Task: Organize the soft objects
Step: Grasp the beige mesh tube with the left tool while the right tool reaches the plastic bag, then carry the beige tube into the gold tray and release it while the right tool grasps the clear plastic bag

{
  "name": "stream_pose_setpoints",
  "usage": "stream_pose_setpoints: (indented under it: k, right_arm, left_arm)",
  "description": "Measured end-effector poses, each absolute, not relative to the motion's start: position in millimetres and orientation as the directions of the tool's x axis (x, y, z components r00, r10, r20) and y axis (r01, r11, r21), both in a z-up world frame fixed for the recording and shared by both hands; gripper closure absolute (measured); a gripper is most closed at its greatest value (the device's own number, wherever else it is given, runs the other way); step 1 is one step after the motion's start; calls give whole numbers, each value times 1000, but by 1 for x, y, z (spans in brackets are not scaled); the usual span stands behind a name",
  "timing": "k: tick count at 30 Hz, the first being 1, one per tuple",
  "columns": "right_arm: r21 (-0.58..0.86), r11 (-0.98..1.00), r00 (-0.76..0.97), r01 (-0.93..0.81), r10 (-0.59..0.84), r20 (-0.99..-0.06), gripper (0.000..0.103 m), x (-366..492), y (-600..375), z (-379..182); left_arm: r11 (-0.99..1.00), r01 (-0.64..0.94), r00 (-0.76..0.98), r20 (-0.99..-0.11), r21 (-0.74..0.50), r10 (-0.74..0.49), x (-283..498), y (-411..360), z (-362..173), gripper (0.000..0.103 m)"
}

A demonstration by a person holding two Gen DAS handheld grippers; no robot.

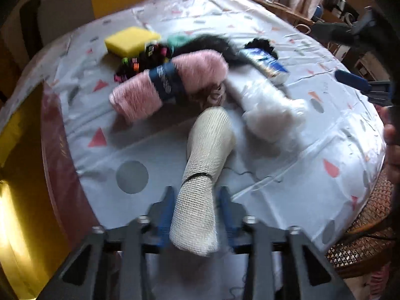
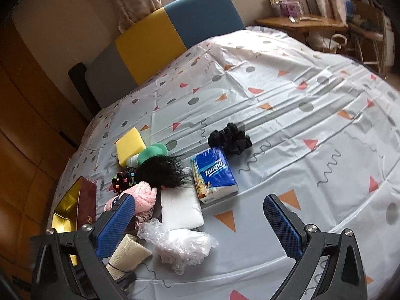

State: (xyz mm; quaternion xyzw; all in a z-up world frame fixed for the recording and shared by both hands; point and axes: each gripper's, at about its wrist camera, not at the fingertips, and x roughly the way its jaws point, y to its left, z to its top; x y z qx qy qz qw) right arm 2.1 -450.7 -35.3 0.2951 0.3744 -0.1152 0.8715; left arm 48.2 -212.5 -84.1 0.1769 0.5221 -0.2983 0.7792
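The left claw (image 1: 196, 215) is clenched on the near end of a cream mesh bandage roll (image 1: 207, 150), its blue pads pressing the roll's two sides while the far end points away toward the heap; whether the roll rests on the sheet or is lifted clear of it I cannot tell. The right claw (image 2: 200, 222) is released, its jaws standing wide apart with nothing between them, hovering over the patterned bed sheet (image 2: 300, 100). As I judge it, the sorting has barely begun: the red box with the gold lining (image 2: 75, 210), off to the left of both claws, looks empty from what shows of it, and nearly everything lies loose on the bed. Just beyond the left claw's tips sit a pink yarn ball with a dark band (image 1: 160, 85) and a crumpled clear plastic bag (image 2: 180, 245); a white foam pad (image 2: 180, 210) lies ahead of the right claw's left finger. Farther out are a black wig (image 2: 162, 172), a bunch of coloured hair ties (image 2: 123, 180), a green sponge (image 2: 152, 153), a yellow sponge (image 2: 130, 145), a blue tissue pack (image 2: 215, 172) and a black scrunchie (image 2: 231, 138). The bandage roll would seem to be the first piece in hand; all the others remain to be gathered.
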Motion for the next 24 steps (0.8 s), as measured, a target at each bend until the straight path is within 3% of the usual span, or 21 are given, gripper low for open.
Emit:
stream_pose_setpoints:
  k: [5,9,11,17,21,24]
  right_arm:
    - [429,826,654,366,100,-750,1,13,-439,-44]
    - [344,900,592,267,129,-796,18,27,-409,-51]
    - [301,931,539,207,148,-829,18,34,-392,-59]
    - [77,994,447,73,36,-894,19,45,-355,-79]
    - [-3,999,415,51,-24,-910,42,49,-349,-91]
    - [-20,999,424,41,-36,-905,53,51,-347,-89]
  left_arm:
    - [750,658,316,-876,-75,-365,37,-200,-69,79]
    - [754,646,347,-834,-120,-429,30,-180,-50,79]
    - [762,630,352,-820,-149,-451,25,-169,-42,79]
    - [774,583,369,-769,-245,-522,26,-131,-17,79]
    - [812,499,419,-736,-304,-532,43,-90,-2,79]
    - [871,380,476,-742,-310,-472,69,-52,0,79]
